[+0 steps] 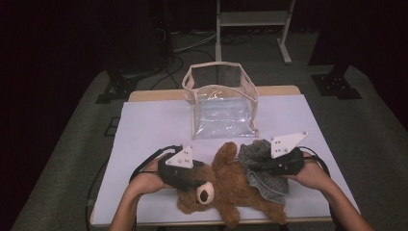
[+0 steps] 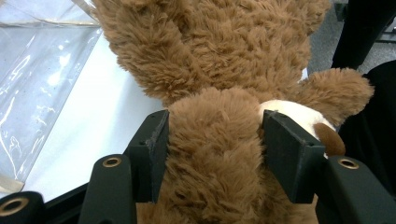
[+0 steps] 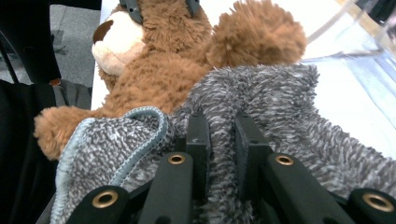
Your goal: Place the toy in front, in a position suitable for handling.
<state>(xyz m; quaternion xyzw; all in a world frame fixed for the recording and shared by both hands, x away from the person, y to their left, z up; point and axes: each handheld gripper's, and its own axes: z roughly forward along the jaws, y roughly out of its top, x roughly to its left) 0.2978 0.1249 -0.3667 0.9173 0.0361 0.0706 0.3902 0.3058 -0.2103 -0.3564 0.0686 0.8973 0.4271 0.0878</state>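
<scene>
A brown teddy bear (image 1: 226, 185) lies on its back on the white table cover, head toward the left. My left gripper (image 1: 192, 182) is shut on the bear's head (image 2: 215, 140), one pad on each side of it. A grey fuzzy cloth (image 1: 262, 166) with a pale blue hem drapes over the bear's body on the right. My right gripper (image 1: 260, 166) is shut on a fold of that cloth (image 3: 224, 140), pinched between the two narrow jaws. In the right gripper view the bear's muzzle (image 3: 116, 44) and one paw (image 3: 257, 32) lie beyond the cloth.
A clear plastic bag (image 1: 222, 103) with cream trim stands open at the far middle of the table (image 1: 154, 125). A white metal stand (image 1: 250, 24) and cables are on the floor behind. The table's front edge is just under the bear.
</scene>
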